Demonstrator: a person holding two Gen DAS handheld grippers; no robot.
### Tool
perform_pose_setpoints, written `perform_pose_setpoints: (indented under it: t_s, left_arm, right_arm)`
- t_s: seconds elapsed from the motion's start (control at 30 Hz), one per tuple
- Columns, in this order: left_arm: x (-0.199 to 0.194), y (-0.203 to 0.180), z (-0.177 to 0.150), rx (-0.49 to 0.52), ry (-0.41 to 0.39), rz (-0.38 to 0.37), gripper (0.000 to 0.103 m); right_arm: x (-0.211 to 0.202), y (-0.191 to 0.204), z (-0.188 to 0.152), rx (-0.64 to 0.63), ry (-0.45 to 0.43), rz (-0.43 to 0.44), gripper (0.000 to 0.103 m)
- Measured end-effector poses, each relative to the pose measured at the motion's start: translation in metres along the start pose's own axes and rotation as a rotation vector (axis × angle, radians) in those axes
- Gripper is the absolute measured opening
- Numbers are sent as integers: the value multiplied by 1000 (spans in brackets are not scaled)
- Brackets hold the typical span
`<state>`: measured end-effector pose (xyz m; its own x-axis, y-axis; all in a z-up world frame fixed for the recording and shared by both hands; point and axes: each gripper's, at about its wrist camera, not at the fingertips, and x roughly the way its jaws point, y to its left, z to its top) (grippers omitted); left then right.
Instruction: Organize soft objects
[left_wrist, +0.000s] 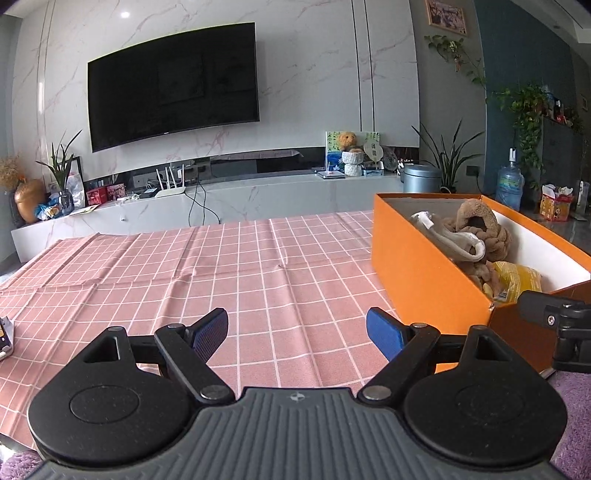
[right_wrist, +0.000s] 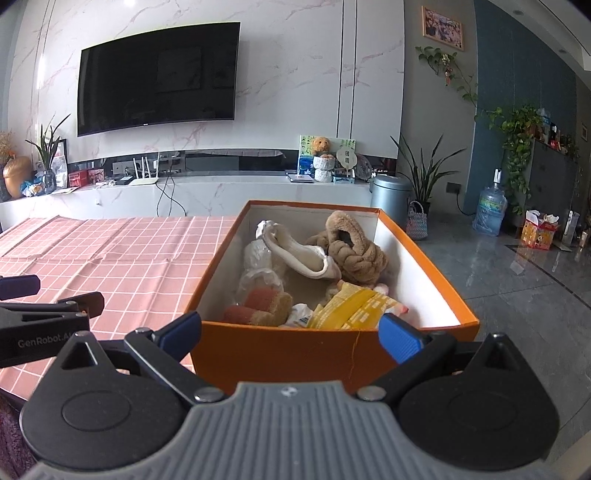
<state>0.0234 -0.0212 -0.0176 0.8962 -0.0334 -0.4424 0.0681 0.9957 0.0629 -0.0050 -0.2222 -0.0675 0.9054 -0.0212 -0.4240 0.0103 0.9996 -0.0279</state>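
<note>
An orange box (left_wrist: 421, 273) (right_wrist: 280, 350) stands at the right end of the pink checked tablecloth (left_wrist: 229, 266) (right_wrist: 110, 254). Inside lie a brown plush slipper (right_wrist: 354, 247) (left_wrist: 480, 225), a cream slipper (right_wrist: 299, 254), a yellow packet (right_wrist: 351, 306) (left_wrist: 517, 280), a reddish plush toy (right_wrist: 258, 302) and clear plastic bags (right_wrist: 258, 254). My left gripper (left_wrist: 297, 334) hangs open over bare cloth, left of the box, with nothing between its fingers. My right gripper (right_wrist: 291, 334) is open just in front of the box's near wall, empty.
A white device (left_wrist: 5, 338) lies at the cloth's left edge. Beyond the table stand a TV console (left_wrist: 229, 195) with a router, a wall TV (left_wrist: 173, 85), a grey bin (right_wrist: 391, 195), plants and a water jug (right_wrist: 489, 214). Purple fabric (left_wrist: 576, 406) shows below right.
</note>
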Motion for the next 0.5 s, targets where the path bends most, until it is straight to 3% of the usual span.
perform_pose_setpoints:
  t_s: [0.5]
  left_arm:
    - [-6,1,6,-6,-15,7,99]
  right_arm:
    - [-8,1,2,-11,-39,-9,100]
